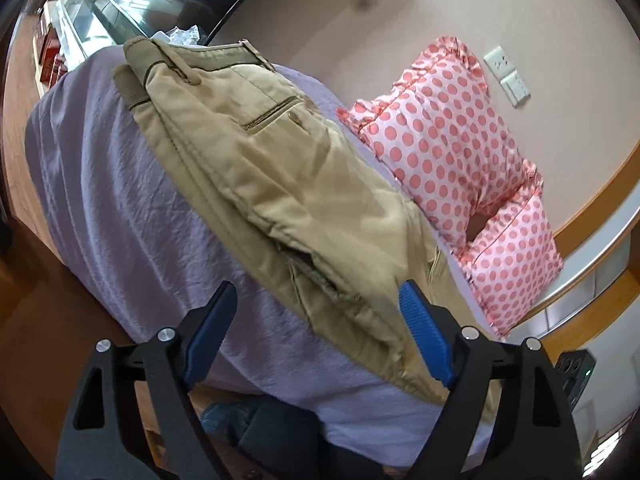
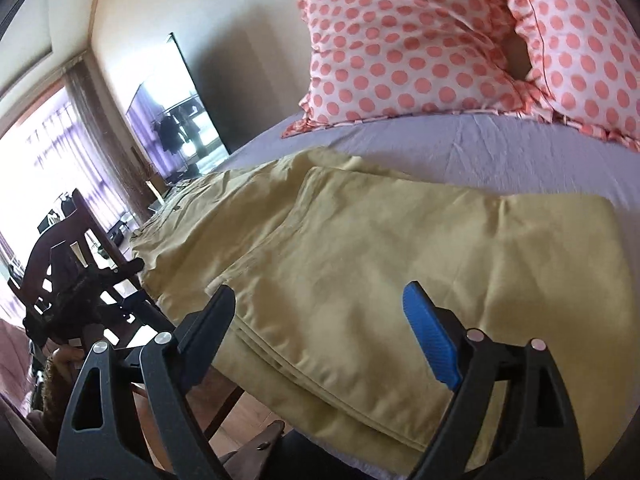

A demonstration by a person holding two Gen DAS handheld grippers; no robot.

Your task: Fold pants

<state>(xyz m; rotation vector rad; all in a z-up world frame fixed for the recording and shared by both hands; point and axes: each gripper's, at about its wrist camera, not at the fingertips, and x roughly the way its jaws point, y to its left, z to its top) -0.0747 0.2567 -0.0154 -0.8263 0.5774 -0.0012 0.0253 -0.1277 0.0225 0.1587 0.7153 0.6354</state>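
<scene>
Khaki cloth: the pants (image 1: 256, 168) are woven cotton twill, matte, lightly creased, with a ribbed waistband, belt loops and a welt pocket with a button.
Where they lie: along the near edge of the bed (image 1: 92, 184), on its lilac sheet; waist end toward the far corner in the left view, legs stacked in layers in the right view (image 2: 360, 264).
Handling: judged soft and limp, moderate in weight, not slippery and not fragile; the cloth will sag and the layers may slide apart if only the top one is caught.
Where to hold: probably the thick seamed edges, hem stack or waistband, pinching all layers together.
Left gripper (image 1: 316, 336): spread wide, the folded edge of the pants between its blue pads (image 1: 424, 340), no pinch visible.
Right gripper (image 2: 324, 332): spread wide over the stacked leg edge, holding nothing.
Sheet: thin, finely wrinkled, likely to drag along with the cloth.
Pillows (image 2: 404, 44): puffy, glossy, pink-dotted, ruffled edges, apart from the pants.
</scene>
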